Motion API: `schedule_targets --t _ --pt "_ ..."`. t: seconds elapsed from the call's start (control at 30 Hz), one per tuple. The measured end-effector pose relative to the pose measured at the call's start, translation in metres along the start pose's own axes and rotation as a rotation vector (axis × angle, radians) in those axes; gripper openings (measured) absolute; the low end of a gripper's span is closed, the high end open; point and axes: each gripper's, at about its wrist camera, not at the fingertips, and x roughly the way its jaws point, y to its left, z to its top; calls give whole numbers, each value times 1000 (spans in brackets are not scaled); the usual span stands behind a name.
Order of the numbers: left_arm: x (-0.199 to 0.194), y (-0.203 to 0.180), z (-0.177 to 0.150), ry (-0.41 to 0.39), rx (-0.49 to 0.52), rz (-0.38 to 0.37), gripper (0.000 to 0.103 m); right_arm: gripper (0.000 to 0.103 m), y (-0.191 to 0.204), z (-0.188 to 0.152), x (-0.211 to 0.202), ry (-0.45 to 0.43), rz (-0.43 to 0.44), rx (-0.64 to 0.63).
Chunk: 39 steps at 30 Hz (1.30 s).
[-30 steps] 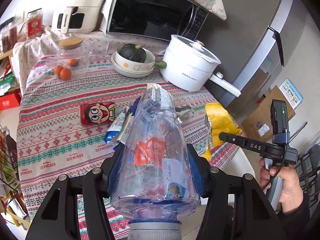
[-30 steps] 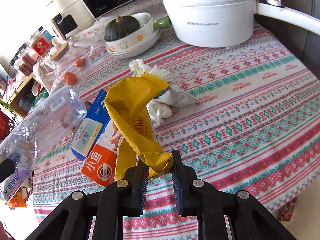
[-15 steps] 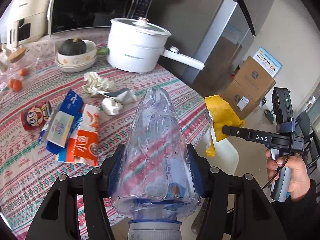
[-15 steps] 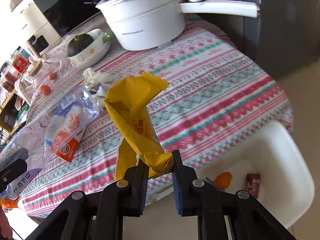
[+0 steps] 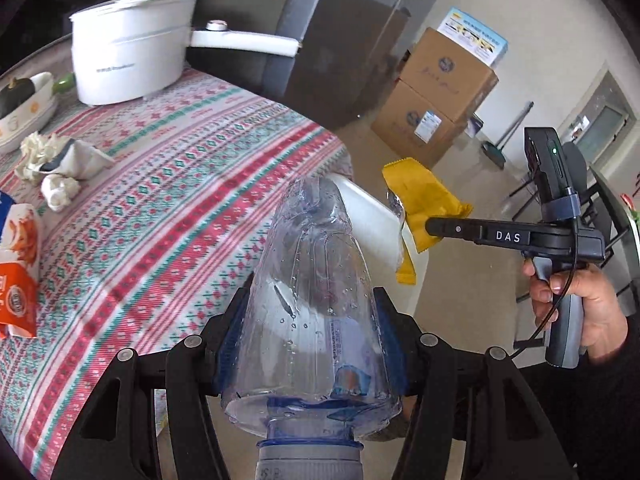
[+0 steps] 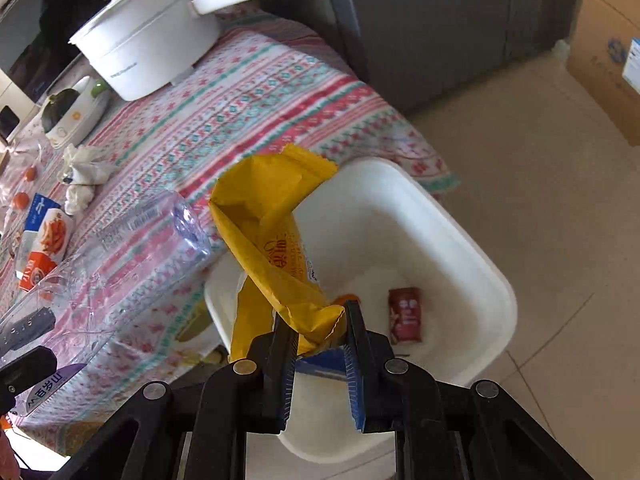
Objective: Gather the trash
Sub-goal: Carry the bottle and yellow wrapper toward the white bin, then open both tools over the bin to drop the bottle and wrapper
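Note:
My left gripper (image 5: 310, 328) is shut on a clear crushed plastic bottle (image 5: 316, 300), held at the table's edge and pointing toward the white bin (image 5: 372, 220). The bottle also shows in the right wrist view (image 6: 132, 248). My right gripper (image 6: 320, 320) holds a yellow snack wrapper (image 6: 276, 232) over the white bin (image 6: 472, 248); its jaws have widened but the wrapper still sits between them. The right gripper (image 5: 430, 226) and the wrapper (image 5: 424, 196) show in the left wrist view. A red wrapper (image 6: 406, 314) and something orange lie in the bin.
On the patterned tablecloth (image 5: 168, 184) lie crumpled tissues (image 5: 56, 168) and an orange and white carton (image 5: 18, 264). A white pot (image 5: 132, 64) with a long handle stands behind. Cardboard boxes (image 5: 436, 96) stand on the tiled floor.
Both grippers have swung right, off the table and toward the bin. The right gripper's jaws have opened wider around the yellow wrapper. The bottle stays gripped.

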Motion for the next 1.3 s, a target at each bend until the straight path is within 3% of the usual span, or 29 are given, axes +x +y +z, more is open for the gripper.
schedule_targets --t 0.3,0.7,0.8,1.3 --pt "57 -18 1 70 61 17 62 19 -48 -22 2 38 -53 52" --pt "95 -8 7 109 79 41 66 19 -62 -28 10 64 -84 70" --pt "86 -9 9 88 93 85 88 19 -60 -28 10 65 -85 69" --pt "22 33 10 16 -8 167 93 20 -35 -25 25 104 -83 13"
